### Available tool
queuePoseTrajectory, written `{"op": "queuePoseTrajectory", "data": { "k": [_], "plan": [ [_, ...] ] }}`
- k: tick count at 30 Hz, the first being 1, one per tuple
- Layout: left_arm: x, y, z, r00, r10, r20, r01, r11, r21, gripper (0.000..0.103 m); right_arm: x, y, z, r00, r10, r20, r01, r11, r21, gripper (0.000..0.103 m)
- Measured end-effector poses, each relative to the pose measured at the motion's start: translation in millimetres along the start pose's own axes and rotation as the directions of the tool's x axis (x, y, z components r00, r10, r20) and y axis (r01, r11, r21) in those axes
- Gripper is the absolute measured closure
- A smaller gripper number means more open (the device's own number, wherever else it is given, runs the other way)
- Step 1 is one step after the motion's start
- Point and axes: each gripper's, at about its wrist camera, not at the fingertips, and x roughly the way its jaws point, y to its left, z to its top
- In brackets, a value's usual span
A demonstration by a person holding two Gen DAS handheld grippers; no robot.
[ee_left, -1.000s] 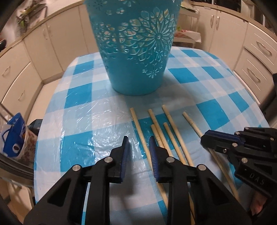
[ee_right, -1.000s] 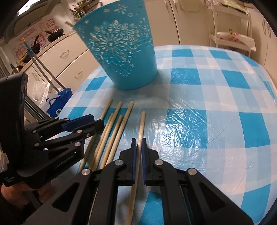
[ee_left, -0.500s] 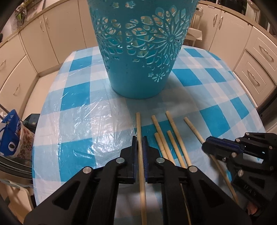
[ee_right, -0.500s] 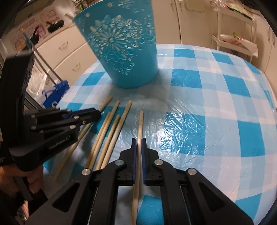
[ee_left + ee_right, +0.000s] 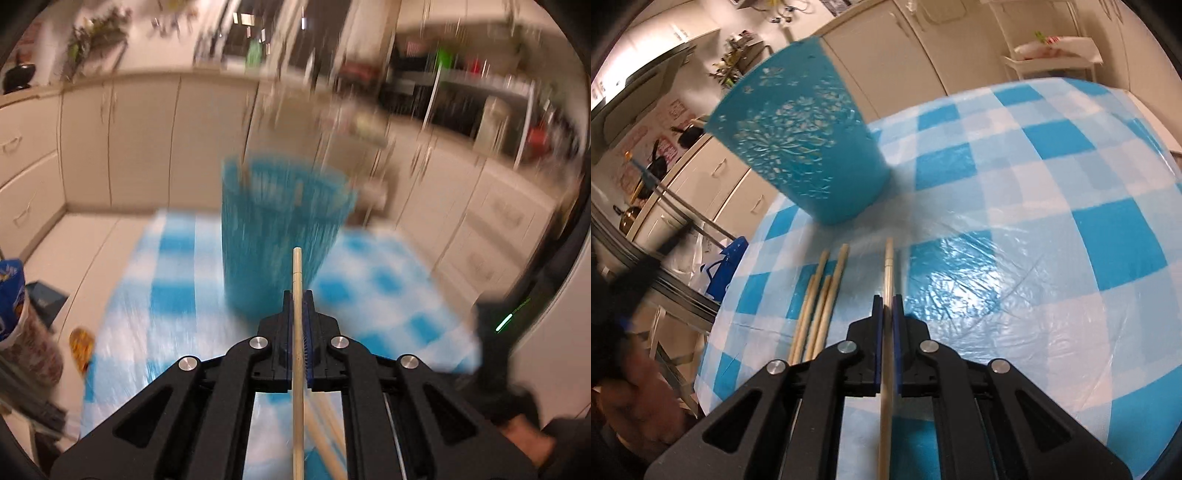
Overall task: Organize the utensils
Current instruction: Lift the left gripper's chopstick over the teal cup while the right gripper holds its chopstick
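Left gripper [image 5: 297, 295] has clamped a chopstick [image 5: 297, 280] and lifted; right gripper [image 5: 887, 301] stays clamped on another [image 5: 888, 258].

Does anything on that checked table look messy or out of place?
Yes: four wooden sticks lie loose on the tablecloth in front of the blue basket rather than standing inside it. Each gripper holds one more stick. Nothing looks spilled or broken.

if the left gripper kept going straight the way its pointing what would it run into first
Most likely the blue basket. The left gripper, shut on a chopstick, points at its side wall, so the chopstick's tip would touch first. The view is blurred, so depth is uncertain.
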Motion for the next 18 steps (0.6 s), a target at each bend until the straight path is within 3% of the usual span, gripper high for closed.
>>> {"op": "queuePoseTrajectory", "data": {
  "k": [4,8,13,18],
  "plan": [
    [-32,-4,35,0.984,-0.034,0.172,0.037,0.999,-0.012,0.098,4,4,0,1.000,-0.015,-0.016,0.014,1.000,-0.023,0.097],
    [-40,-12,69,0.953,-0.059,0.296,0.061,0.998,0.001,0.098,4,2,0,1.000,0.000,-0.020,0.000,1.000,-0.012,0.097],
    [-34,-24,109,0.912,-0.068,0.405,0.068,0.998,0.015,0.098,3,0,-1,1.000,0.004,-0.021,-0.004,1.000,-0.009,0.097],
    [-7,-25,137,0.886,-0.040,0.462,0.045,0.999,0.000,0.098,5,-1,0,1.000,0.011,-0.022,-0.011,1.000,-0.003,0.097]
  ]
}}
